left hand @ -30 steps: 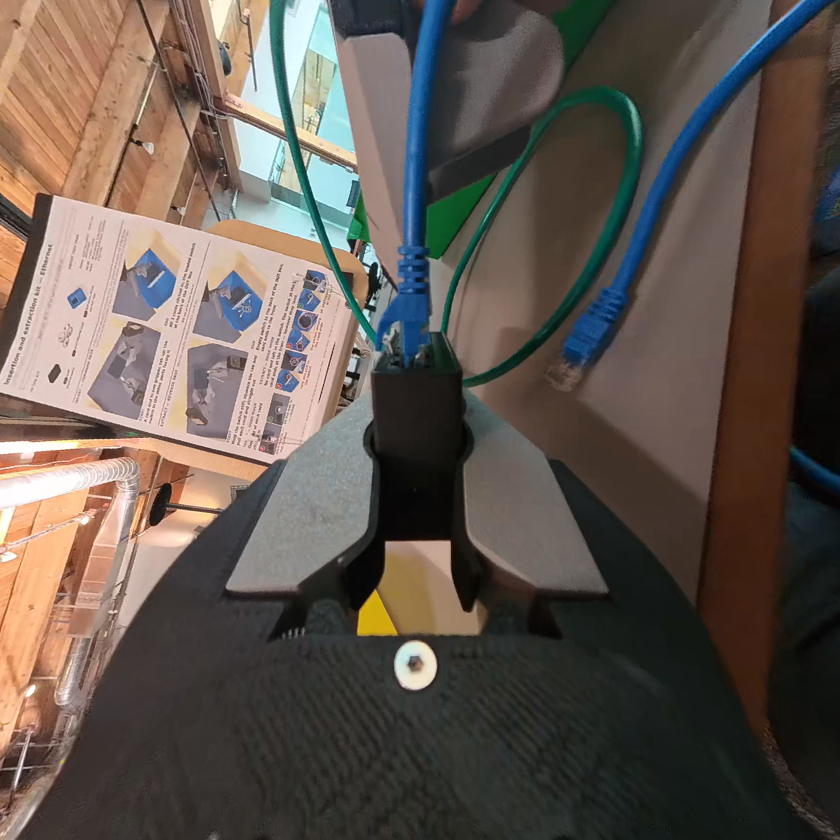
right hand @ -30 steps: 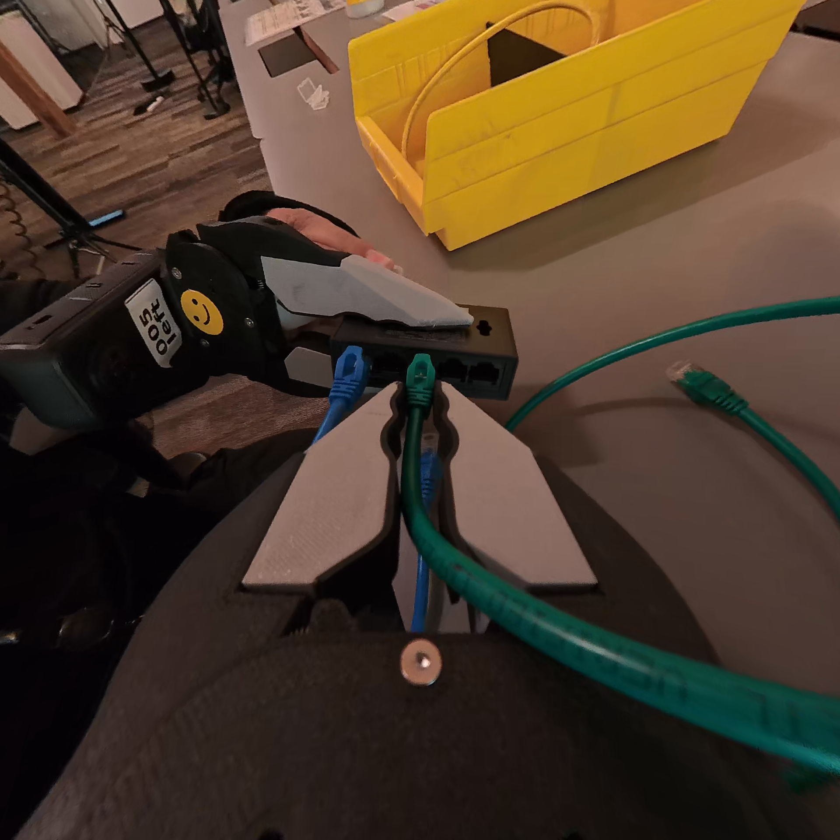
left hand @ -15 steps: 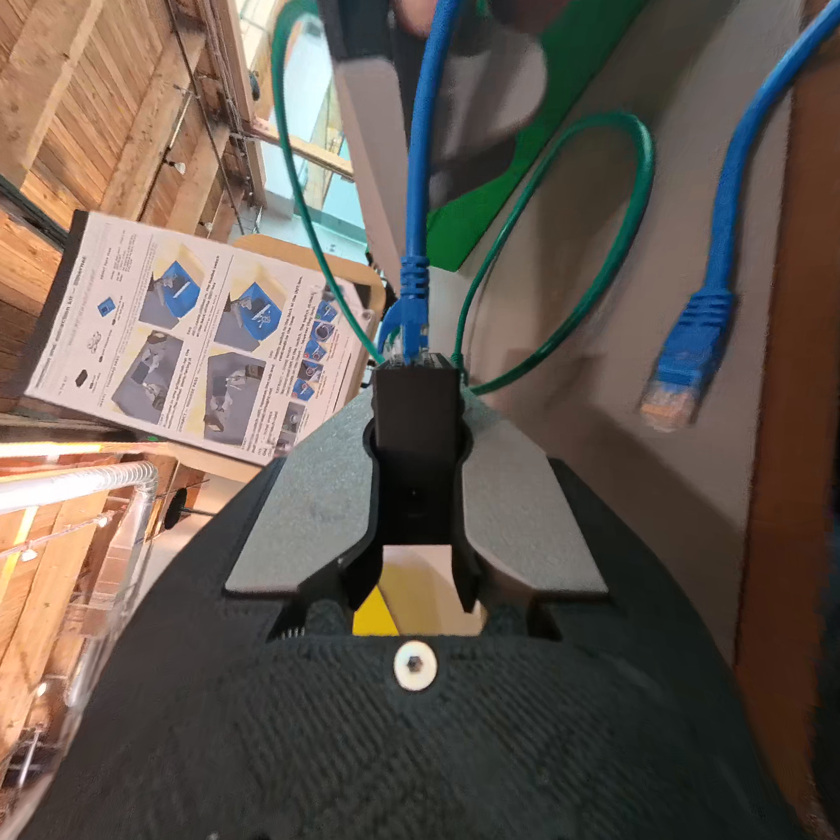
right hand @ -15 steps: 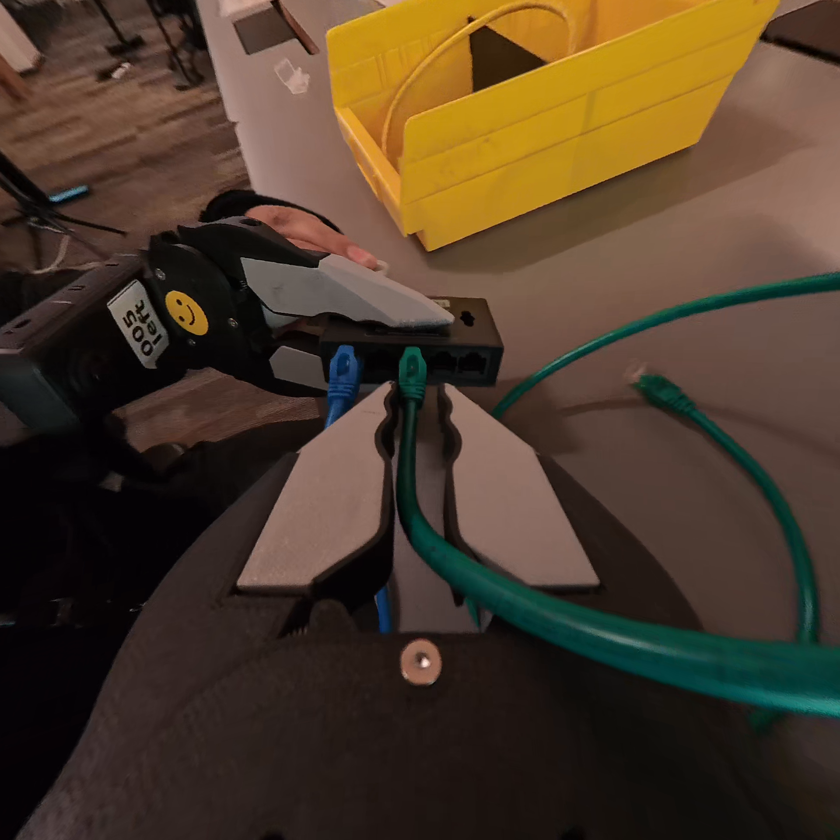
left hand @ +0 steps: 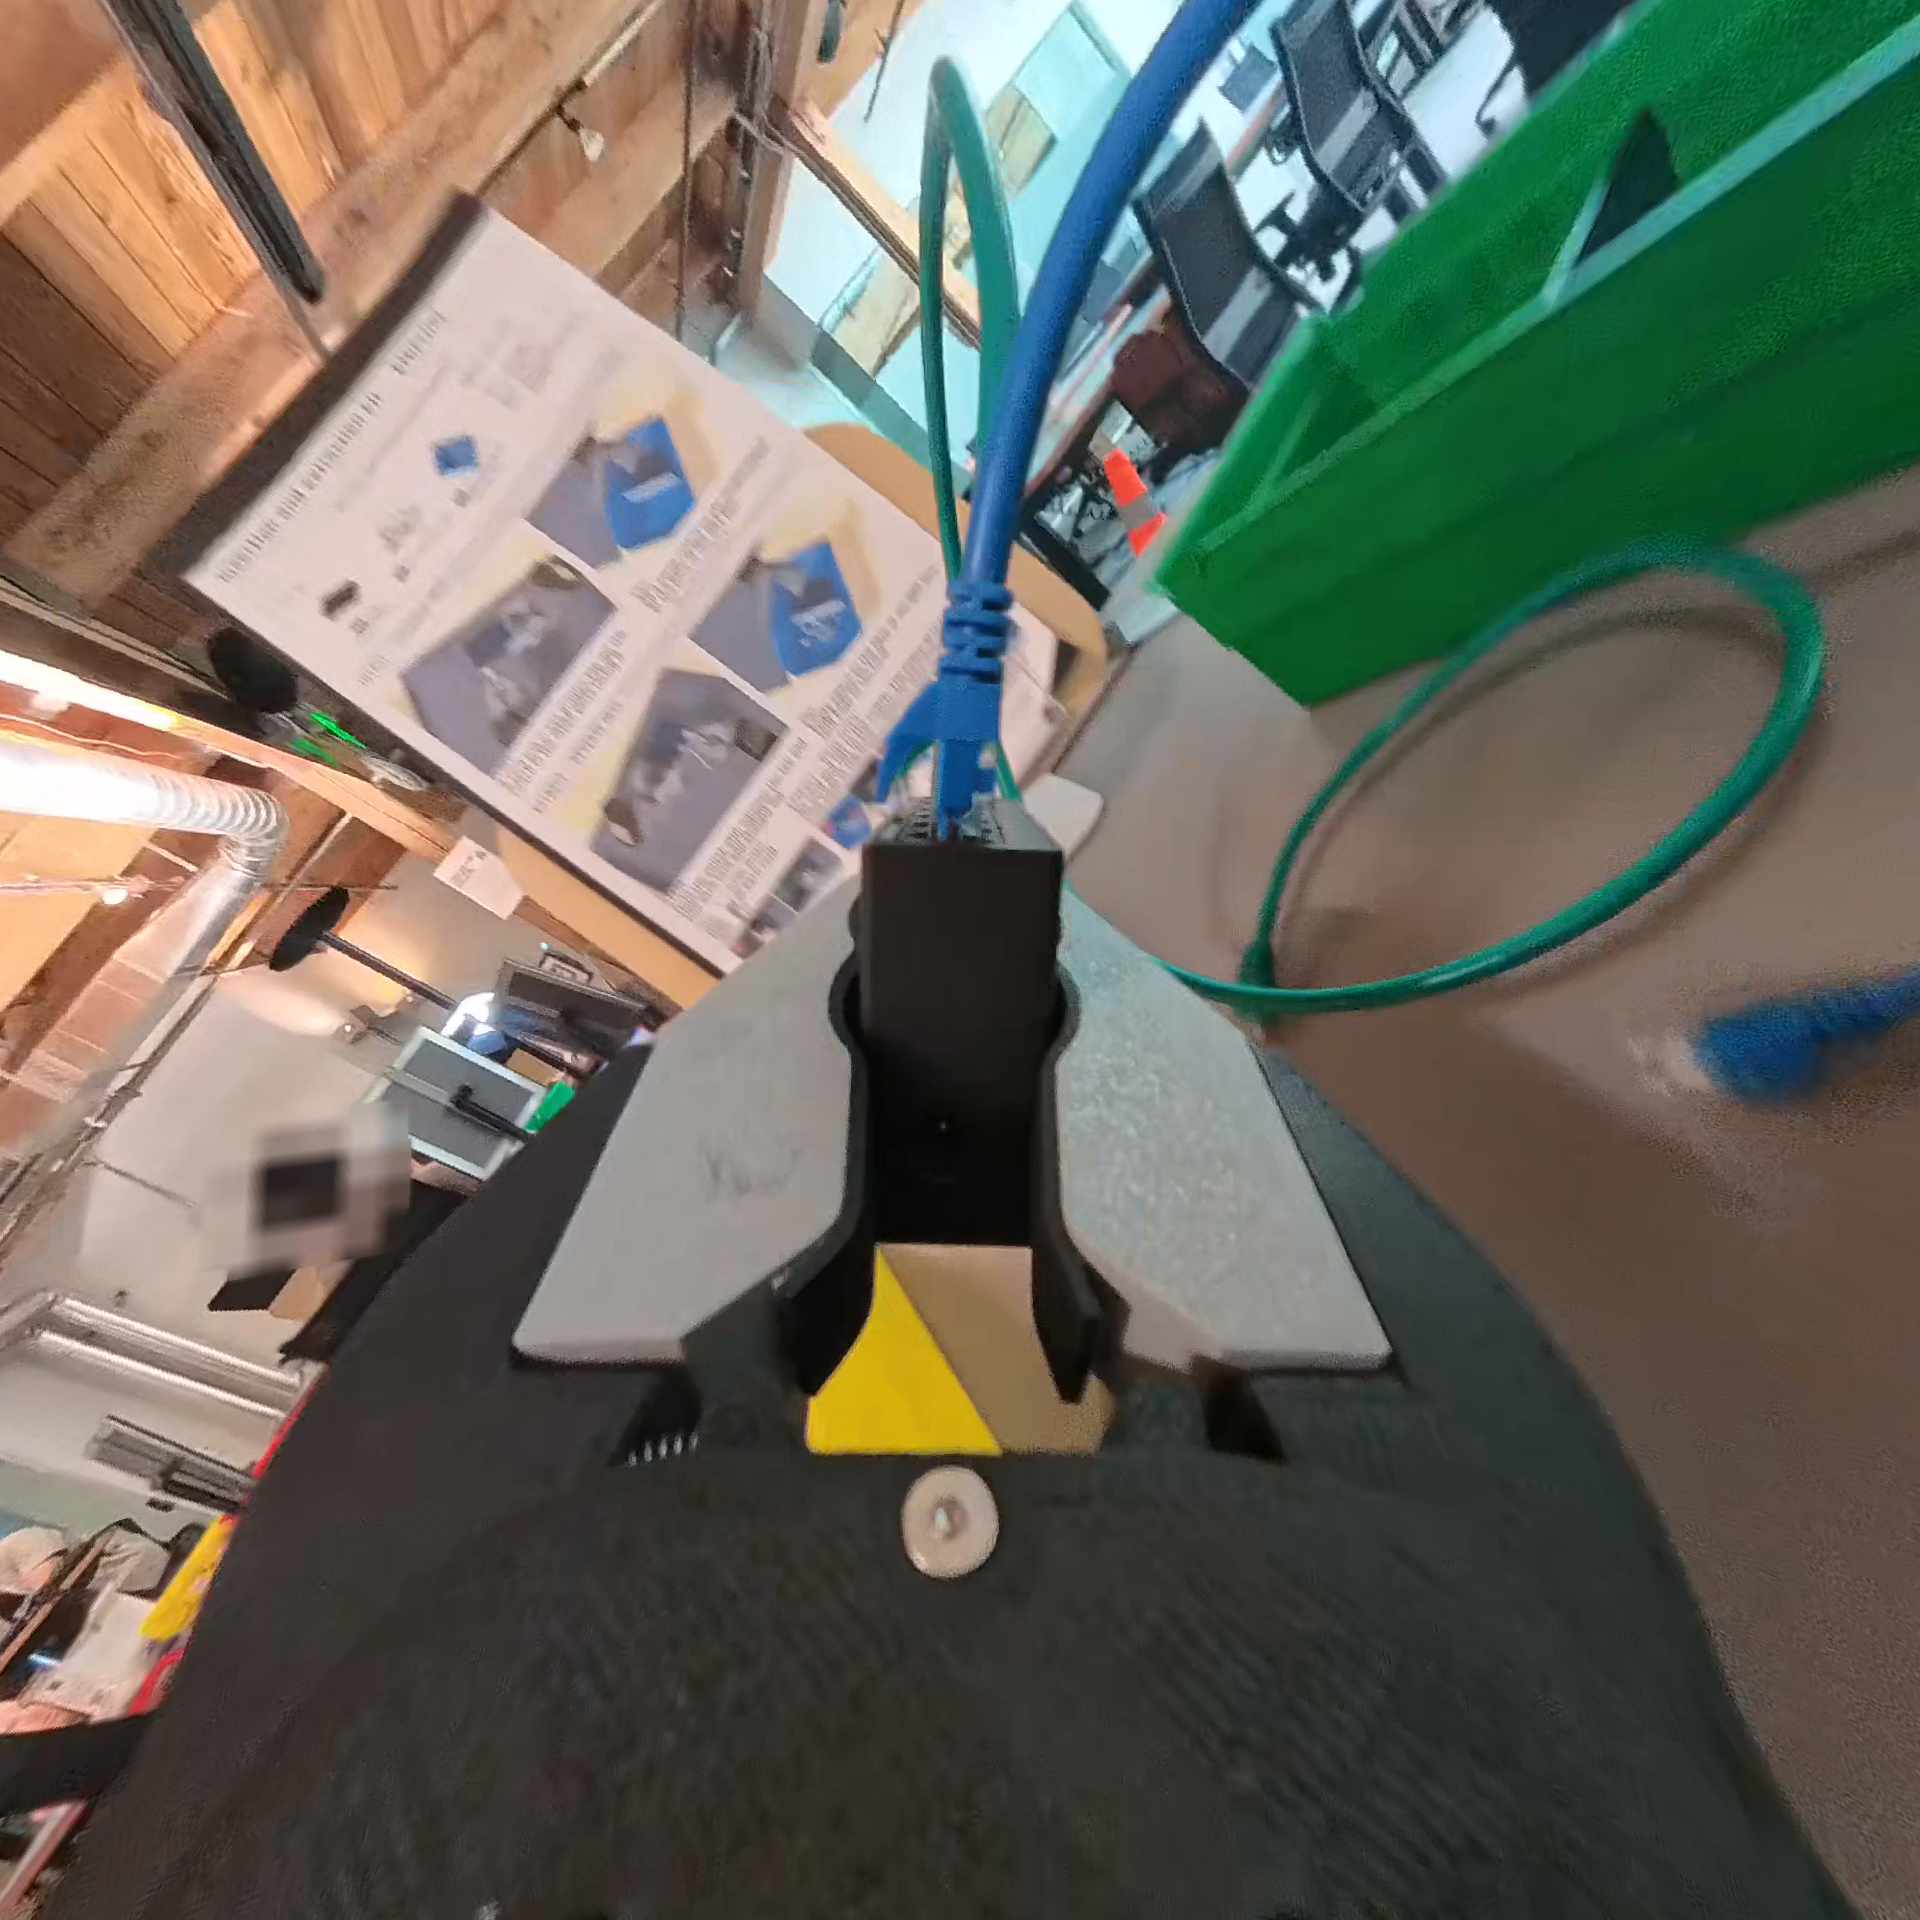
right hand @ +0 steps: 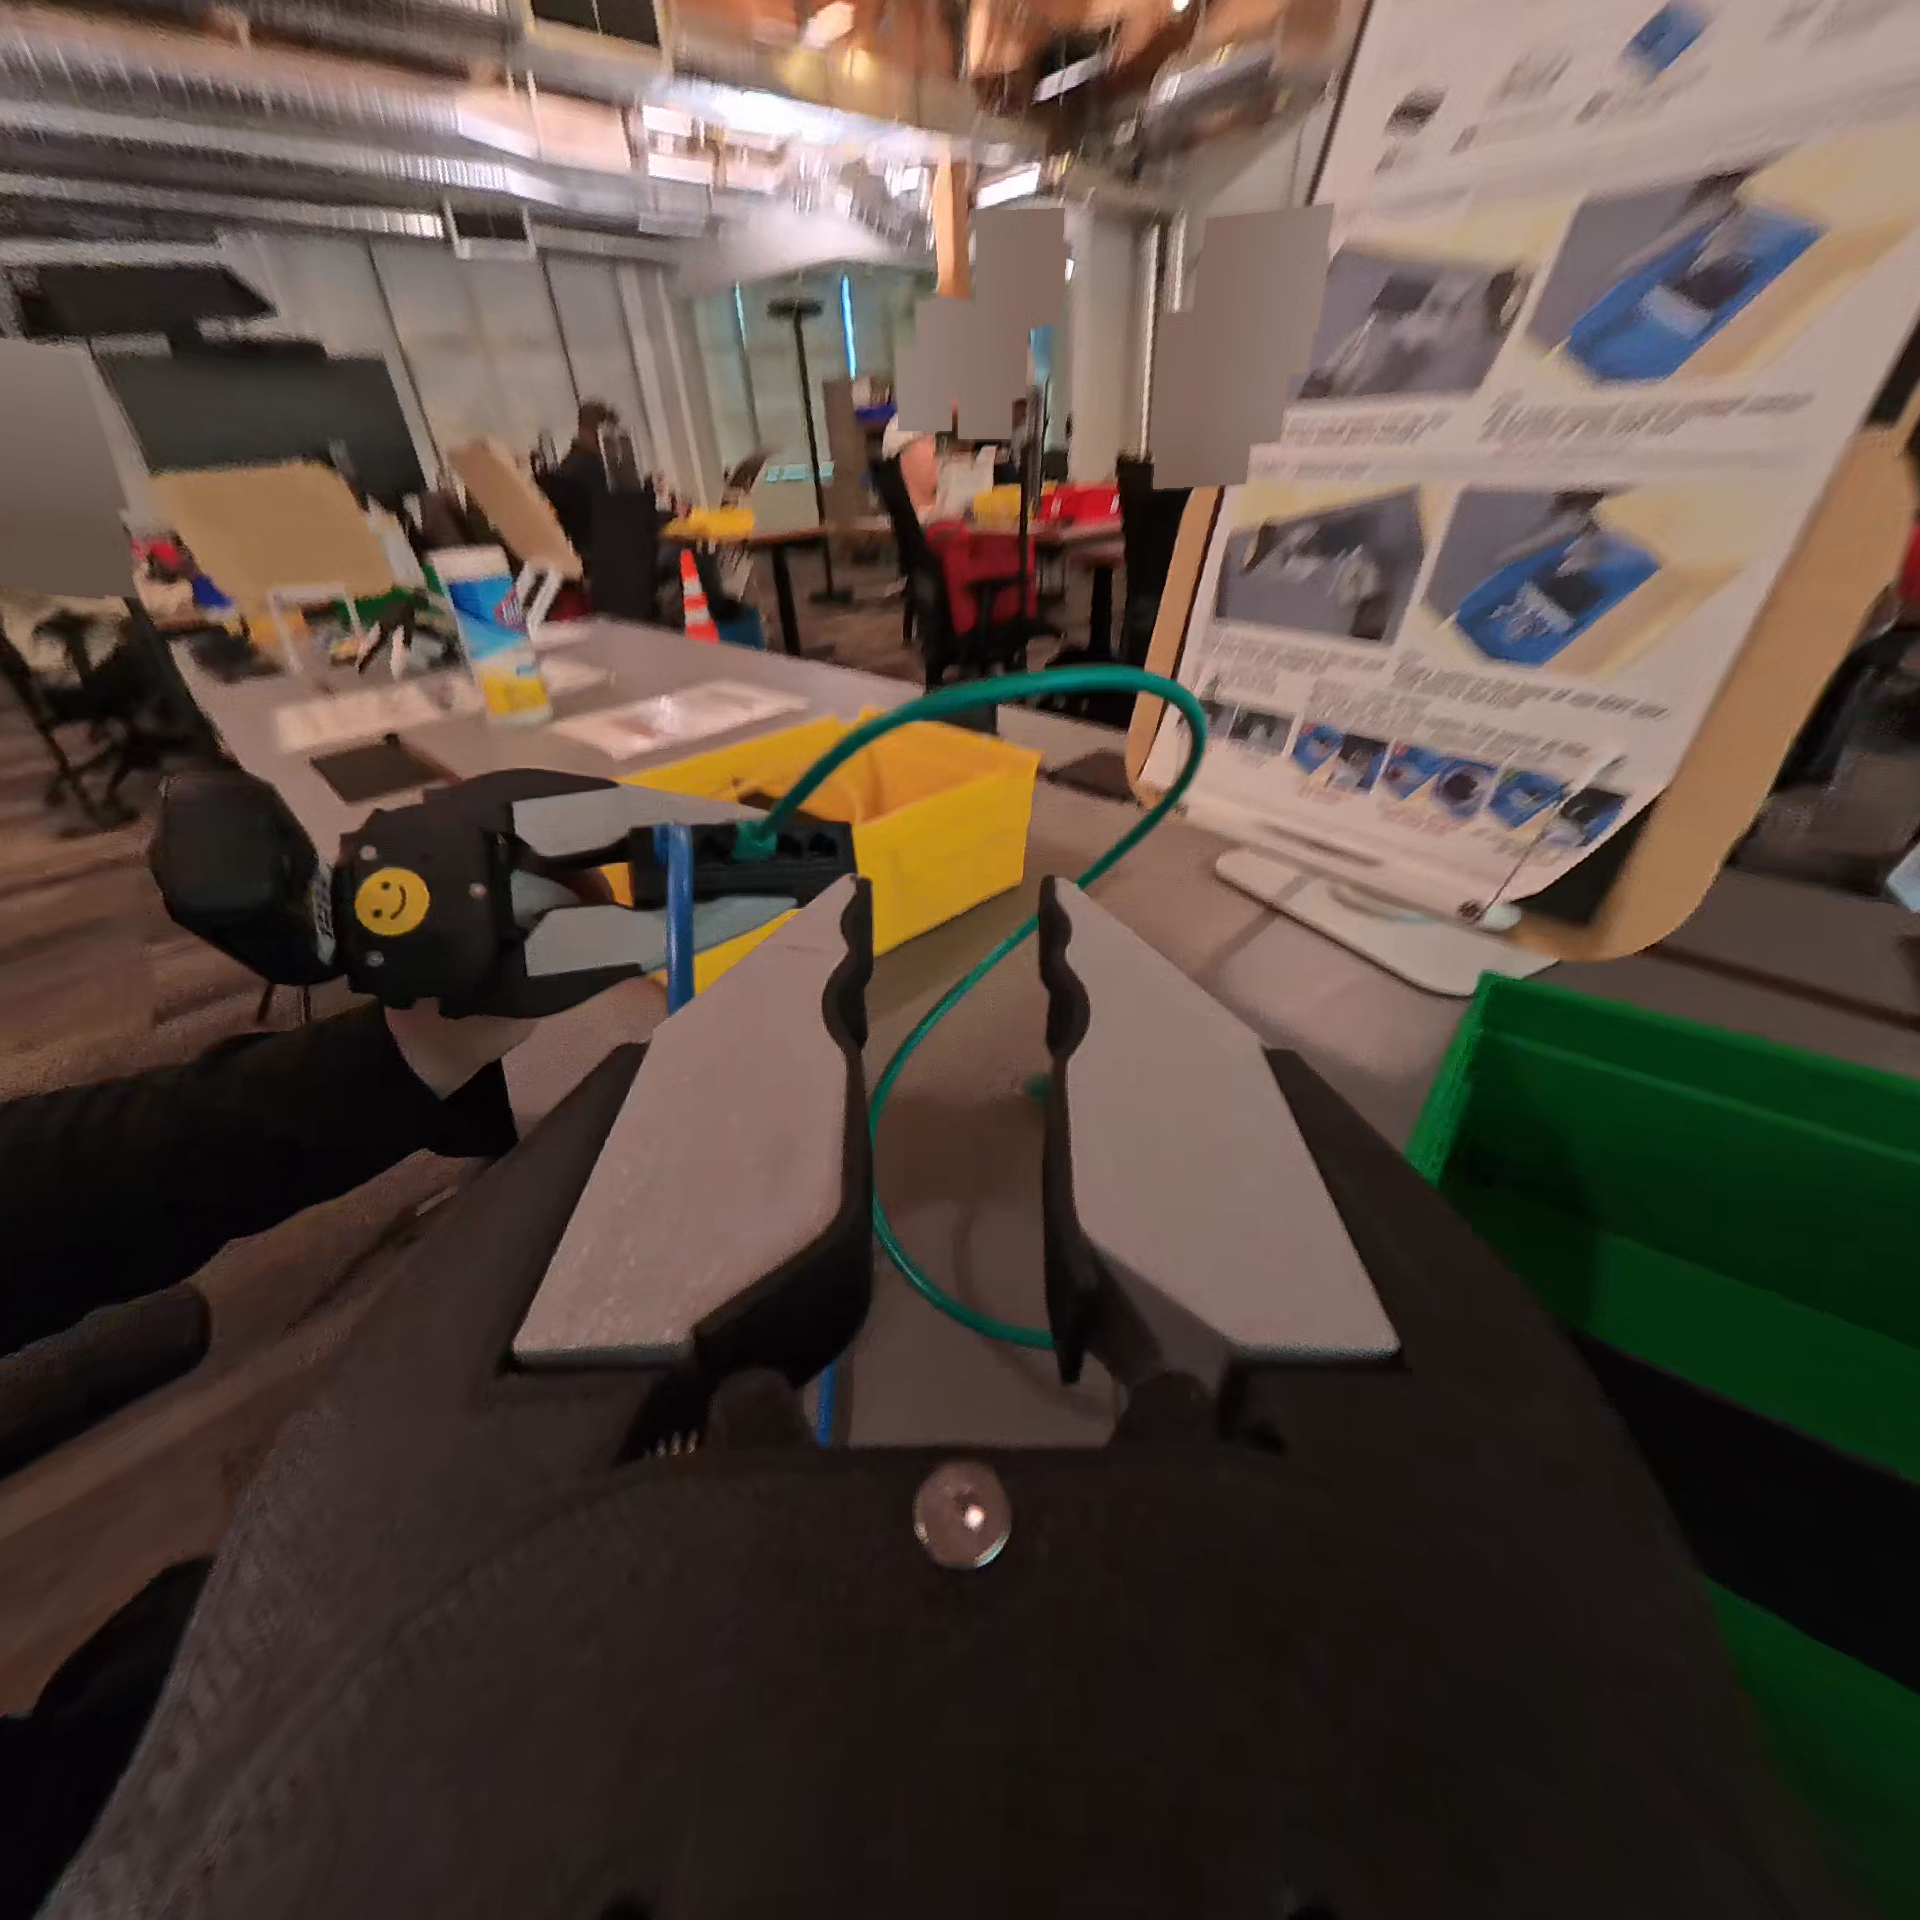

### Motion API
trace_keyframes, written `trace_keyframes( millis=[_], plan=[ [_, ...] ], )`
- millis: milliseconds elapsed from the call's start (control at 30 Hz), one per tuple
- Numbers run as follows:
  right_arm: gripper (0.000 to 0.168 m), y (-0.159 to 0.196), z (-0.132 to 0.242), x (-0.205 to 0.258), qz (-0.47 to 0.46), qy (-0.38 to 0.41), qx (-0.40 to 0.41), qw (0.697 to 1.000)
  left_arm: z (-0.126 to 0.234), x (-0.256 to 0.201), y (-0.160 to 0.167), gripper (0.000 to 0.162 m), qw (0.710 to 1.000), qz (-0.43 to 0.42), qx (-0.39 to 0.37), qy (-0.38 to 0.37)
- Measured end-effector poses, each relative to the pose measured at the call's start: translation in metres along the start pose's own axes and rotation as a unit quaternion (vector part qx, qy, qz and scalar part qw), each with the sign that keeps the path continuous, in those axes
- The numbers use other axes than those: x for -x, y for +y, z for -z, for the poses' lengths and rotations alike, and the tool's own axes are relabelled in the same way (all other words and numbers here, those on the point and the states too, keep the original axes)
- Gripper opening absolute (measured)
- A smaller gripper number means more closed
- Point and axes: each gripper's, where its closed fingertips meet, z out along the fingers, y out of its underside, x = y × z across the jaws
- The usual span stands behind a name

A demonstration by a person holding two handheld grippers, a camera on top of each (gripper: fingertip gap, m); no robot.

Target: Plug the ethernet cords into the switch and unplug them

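My left gripper (left hand: 961,935) is shut on the black switch (left hand: 961,1049) and holds it up off the table. A blue cord (left hand: 961,707) and a green cord (left hand: 940,416) are plugged into the switch's far face. The green cord loops down onto the table (left hand: 1704,831). A loose blue plug (left hand: 1808,1039) lies blurred at right. In the right wrist view my right gripper (right hand: 948,914) is open and empty, set back from the switch (right hand: 816,847). The left gripper (right hand: 758,857) shows there, with the blue cord (right hand: 681,935) hanging and the green cord (right hand: 1143,790) arching.
A yellow bin (right hand: 935,821) stands behind the switch. A green bin (right hand: 1662,1195) is at right, also in the left wrist view (left hand: 1558,364). A poster board (right hand: 1507,520) stands at the back right. A wipes canister (right hand: 499,644) stands on a far table.
My right gripper has opened, let go of the green cord and pulled back. My left gripper has lifted the switch off the table with both cords still plugged in.
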Motion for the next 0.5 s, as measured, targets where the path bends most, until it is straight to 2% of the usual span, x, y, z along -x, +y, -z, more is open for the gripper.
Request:
trace_keyframes(
  millis=[167, 233, 300, 367, 500],
  plan=[
    [0.03, -0.025, 0.034, -0.013, -0.029, 0.003, -0.047, 0.998, -0.009, 0.087, -0.064, 0.027, 0.998, 0.026, -0.012, -0.048],
    [0.03, -0.03, 0.043, -0.018, -0.032, 0.009, -0.06, 0.998, -0.018, 0.118, -0.073, 0.027, 0.997, 0.036, 0.005, -0.068],
    [0.03, -0.036, 0.053, -0.02, -0.036, 0.011, -0.071, 0.997, -0.024, 0.132, -0.076, 0.026, 0.996, -0.006, 0.013, -0.083],
    [0.03, -0.044, 0.064, -0.021, -0.035, 0.012, -0.086, 0.996, -0.03, 0.127, -0.066, 0.026, 0.994, -0.051, 0.042, -0.09],
    [0.028, -0.056, 0.086, -0.029, -0.033, 0.027, -0.114, 0.993, -0.039, 0.06, -0.029, 0.026, 0.984, -0.148, 0.095, -0.029]
  ],
)
